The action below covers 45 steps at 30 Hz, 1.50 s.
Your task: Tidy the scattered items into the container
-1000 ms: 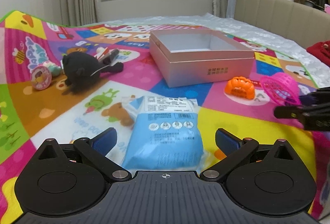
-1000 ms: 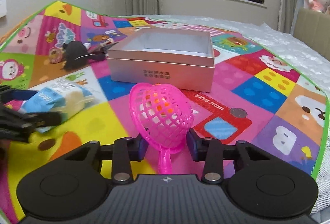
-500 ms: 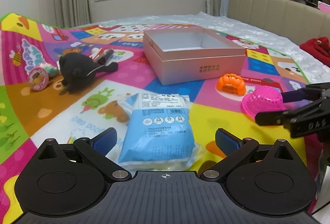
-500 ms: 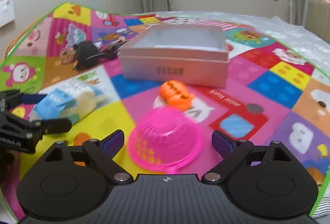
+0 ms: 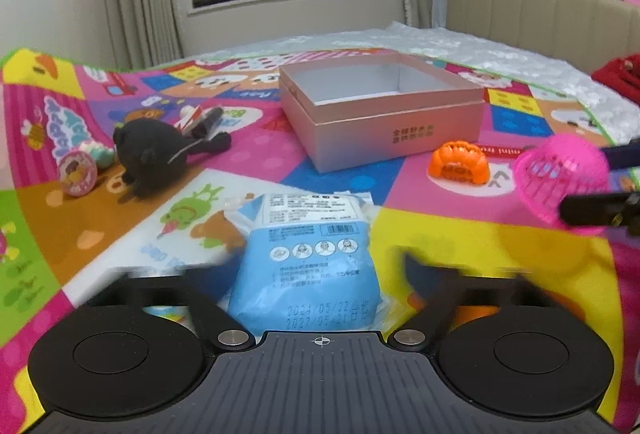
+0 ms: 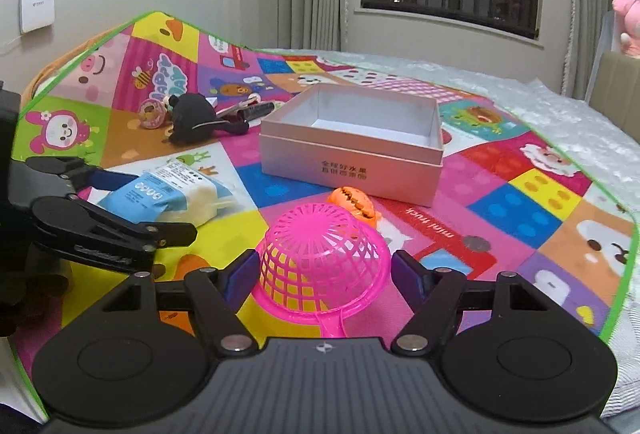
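Observation:
A blue and white packet (image 5: 312, 266) lies on the play mat between the fingers of my left gripper (image 5: 310, 266). Its jaws are closing and show blurred, the pads near the packet's sides. A pink mesh basket (image 6: 320, 254) sits upside down on the mat, handle towards the camera, between the fingers of my right gripper (image 6: 324, 270). Those jaws are closing too, with a thin gap left at the right pad. The open pink box (image 5: 400, 126) stands behind, with nothing in it. An orange clip (image 5: 458, 164) lies in front of the box.
A black plush toy (image 5: 152, 158), a round badge (image 5: 78, 174) and some pens (image 5: 200, 120) lie at the left of the mat. A padded headboard (image 5: 540, 14) with soft toys runs along the right. A red cloth (image 5: 620, 74) lies far right.
The right gripper let the raised pink basket go; it landed upside down on the mat. The jaws spread wide, then narrowed around it. The left jaws came in from wide open towards the packet.

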Tool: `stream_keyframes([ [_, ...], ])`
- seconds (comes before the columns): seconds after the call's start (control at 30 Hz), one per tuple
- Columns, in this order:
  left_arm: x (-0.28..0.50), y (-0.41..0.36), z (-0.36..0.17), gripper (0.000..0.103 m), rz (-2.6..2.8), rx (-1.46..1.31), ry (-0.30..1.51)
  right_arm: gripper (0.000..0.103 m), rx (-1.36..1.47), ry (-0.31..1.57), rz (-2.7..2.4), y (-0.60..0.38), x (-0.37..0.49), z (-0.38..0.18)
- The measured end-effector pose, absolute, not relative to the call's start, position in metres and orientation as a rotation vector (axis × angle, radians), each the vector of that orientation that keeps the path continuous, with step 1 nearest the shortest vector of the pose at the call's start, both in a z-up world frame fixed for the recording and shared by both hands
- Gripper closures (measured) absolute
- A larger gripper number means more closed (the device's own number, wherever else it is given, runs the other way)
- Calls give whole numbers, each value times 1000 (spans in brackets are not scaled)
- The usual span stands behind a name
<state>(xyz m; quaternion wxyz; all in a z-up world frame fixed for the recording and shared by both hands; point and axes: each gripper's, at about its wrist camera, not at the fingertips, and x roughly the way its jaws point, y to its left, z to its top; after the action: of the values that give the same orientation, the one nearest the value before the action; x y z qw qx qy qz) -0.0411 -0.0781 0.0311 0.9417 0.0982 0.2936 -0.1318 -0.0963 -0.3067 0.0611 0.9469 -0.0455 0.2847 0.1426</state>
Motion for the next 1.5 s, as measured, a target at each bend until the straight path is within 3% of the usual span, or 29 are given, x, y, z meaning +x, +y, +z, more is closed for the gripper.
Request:
stream_keyframes([
  [0.27,-64,-88,68,45,-352,217,480,30,-72,558,291,-325,-112,81],
  [0.37,-60,-100,93,59,-397,220,393,30,-36,515,280,-336,-115,96],
  [0.57,-18,-119,130,58,-410,228,299,30,83,440,270,-367,-104,124],
  [0.63,-11,-109,132,54,-420,170,330,30,95,437,255,-373,-100,124],
  [0.77,-20,-85,115,8,-414,101,398,30,91,497,267,-369,-92,101],
  [0.9,-41,-76,84,1,-487,64,557,30,66,576,270,-353,-81,74],
  [1.07,-52,-101,45,1,-461,211,629,30,42,654,282,-328,-71,48],
  [1.2,-52,-112,28,3,-423,266,606,30,-69,653,254,-308,-80,37],
  [1.23,-52,-112,27,8,-417,265,599,30,-77,655,254,-308,-82,35],
  [1.27,-52,-110,27,29,-408,263,597,30,-76,659,257,-308,-84,35],
  [1.5,-60,-96,38,41,-394,240,565,30,-60,659,236,-321,-92,45],
])
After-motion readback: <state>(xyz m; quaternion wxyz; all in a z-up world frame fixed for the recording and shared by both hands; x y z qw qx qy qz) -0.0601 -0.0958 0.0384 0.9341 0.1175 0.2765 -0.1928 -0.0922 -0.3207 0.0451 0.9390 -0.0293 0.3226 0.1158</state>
